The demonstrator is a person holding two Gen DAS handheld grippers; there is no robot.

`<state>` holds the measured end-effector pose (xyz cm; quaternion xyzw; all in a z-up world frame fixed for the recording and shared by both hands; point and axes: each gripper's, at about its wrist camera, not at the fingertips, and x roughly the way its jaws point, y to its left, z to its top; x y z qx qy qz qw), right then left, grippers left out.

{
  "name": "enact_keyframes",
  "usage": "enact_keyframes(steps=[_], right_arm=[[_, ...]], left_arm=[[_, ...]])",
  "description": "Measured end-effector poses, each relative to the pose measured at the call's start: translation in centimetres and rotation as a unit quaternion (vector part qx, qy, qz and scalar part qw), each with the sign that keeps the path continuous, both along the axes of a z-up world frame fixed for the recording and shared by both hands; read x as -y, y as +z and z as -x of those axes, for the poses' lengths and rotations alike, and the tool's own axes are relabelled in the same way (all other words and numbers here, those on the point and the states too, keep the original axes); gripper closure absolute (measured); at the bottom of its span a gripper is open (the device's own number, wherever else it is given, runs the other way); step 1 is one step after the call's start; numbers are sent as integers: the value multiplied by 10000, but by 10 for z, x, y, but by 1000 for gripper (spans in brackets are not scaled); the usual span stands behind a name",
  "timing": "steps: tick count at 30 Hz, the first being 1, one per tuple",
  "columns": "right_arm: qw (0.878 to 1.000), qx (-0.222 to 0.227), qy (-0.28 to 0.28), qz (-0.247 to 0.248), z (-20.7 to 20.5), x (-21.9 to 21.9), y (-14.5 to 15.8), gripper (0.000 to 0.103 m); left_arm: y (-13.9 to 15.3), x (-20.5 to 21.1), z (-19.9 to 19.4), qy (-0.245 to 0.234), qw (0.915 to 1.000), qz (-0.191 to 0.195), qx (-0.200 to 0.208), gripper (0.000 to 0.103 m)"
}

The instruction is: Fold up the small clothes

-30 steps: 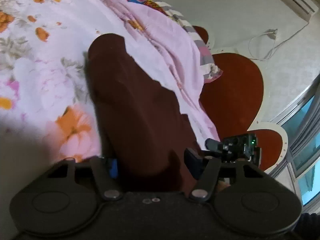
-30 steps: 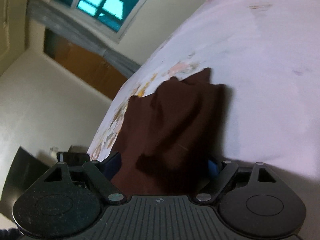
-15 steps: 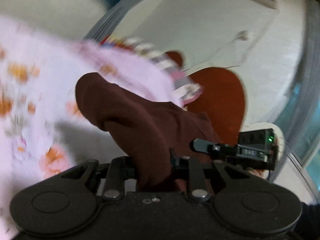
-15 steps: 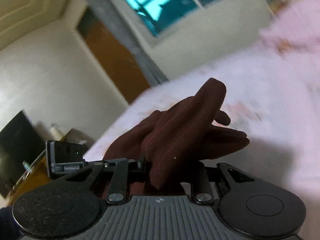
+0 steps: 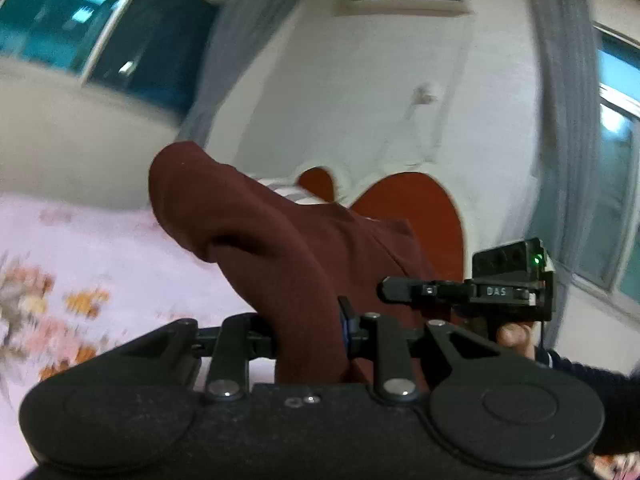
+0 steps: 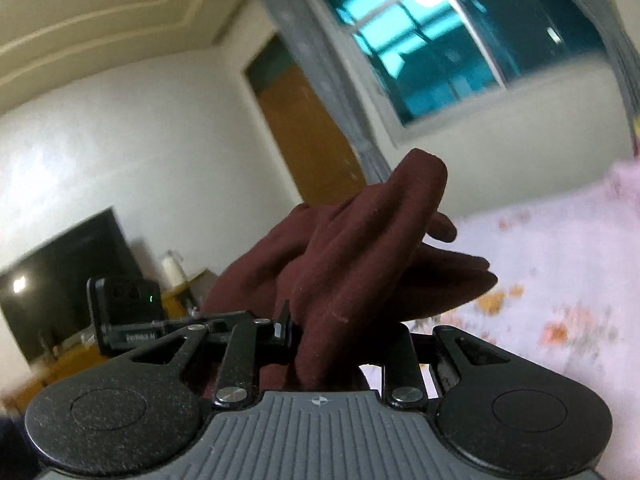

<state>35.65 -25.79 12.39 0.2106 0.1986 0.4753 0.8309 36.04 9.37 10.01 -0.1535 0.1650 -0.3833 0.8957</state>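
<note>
A dark maroon garment (image 5: 280, 248) is lifted above the floral bedsheet (image 5: 100, 264). My left gripper (image 5: 308, 332) is shut on one part of the cloth, which bulges up and forward between the jaws. My right gripper (image 6: 344, 336) is shut on another part of the same garment (image 6: 360, 248), bunched in folds over the jaws. The right gripper (image 5: 472, 292) shows at the right in the left wrist view, and the left gripper (image 6: 132, 320) shows at the left in the right wrist view. The fingertips are hidden by cloth.
The pink floral sheet (image 6: 560, 280) lies below and to the right. A red-brown heart-shaped headboard (image 5: 420, 208) stands against the white wall. A dark TV screen (image 6: 60, 272), an orange door (image 6: 304, 132) and windows (image 6: 460, 40) ring the room.
Both grippers closed on the maroon garment and raised it off the bed. The cameras tilted up, so walls and windows now fill the views instead of the sheet.
</note>
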Motion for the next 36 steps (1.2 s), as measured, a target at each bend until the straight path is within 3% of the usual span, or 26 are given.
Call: enact_keyframes(steps=[2, 11, 14, 16, 17, 18, 19, 21, 22, 23, 25, 27, 29, 31, 33, 36], right_arm=[[9994, -303, -74, 127, -26, -14, -21, 79], [9838, -1790, -50, 20, -133, -44, -159, 79], [9699, -2427, -191, -53, -164, -44, -204, 79], [9505, -3086, -297, 221, -189, -45, -236, 73], [9428, -3275, -475, 413, -189, -42, -248, 65], [9433, -3270, -488, 303, -188, -33, -254, 64], [9433, -3290, -436, 90, -185, -23, -258, 63], [9426, -3319, -307, -189, -169, 3, -260, 48], [9466, -3212, -184, -225, -157, 12, -258, 44], [9500, -3115, -46, -200, -145, 14, -256, 40], [9542, -2979, 262, -15, -127, 15, -256, 40], [9598, -2787, 210, 253, -123, 10, -259, 40], [9589, -2812, 70, 383, -122, 1, -259, 40], [9582, -2774, 133, 682, -113, -9, -251, 75], [9559, -2841, 196, 714, -106, -11, -235, 76], [9602, -2751, 311, 365, -89, 2, -209, 77]], left_arm=[[-29, -9, -29, 59, 9989, 98, -445, 80], [-155, -49, -116, 421, 9893, 283, -1371, 80], [-195, -59, -141, 432, 9772, 409, -2040, 76], [-230, -64, -151, 490, 9592, 304, -2769, 69], [-240, -69, -149, 481, 9554, 400, -2885, 69], [-244, -75, -141, 394, 9558, 623, -2846, 69], [-245, -82, -132, 338, 9537, 813, -2876, 65], [-243, -91, -109, 93, 9518, 1083, -2869, 48], [-243, -92, -99, -15, 9530, 1109, -2820, 40], [-242, -91, -92, -93, 9534, 1076, -2817, 38], [-243, -83, -88, -25, 9577, 852, -2748, 39], [-245, -71, -96, 55, 9567, 676, -2832, 43], [-244, -56, -108, 146, 9534, 390, -2988, 63], [-241, -53, -109, 222, 9443, 371, -3262, 69], [-235, -56, -107, 168, 9428, 552, -3282, 71], [-221, -65, -94, 53, 9421, 784, -3261, 71]])
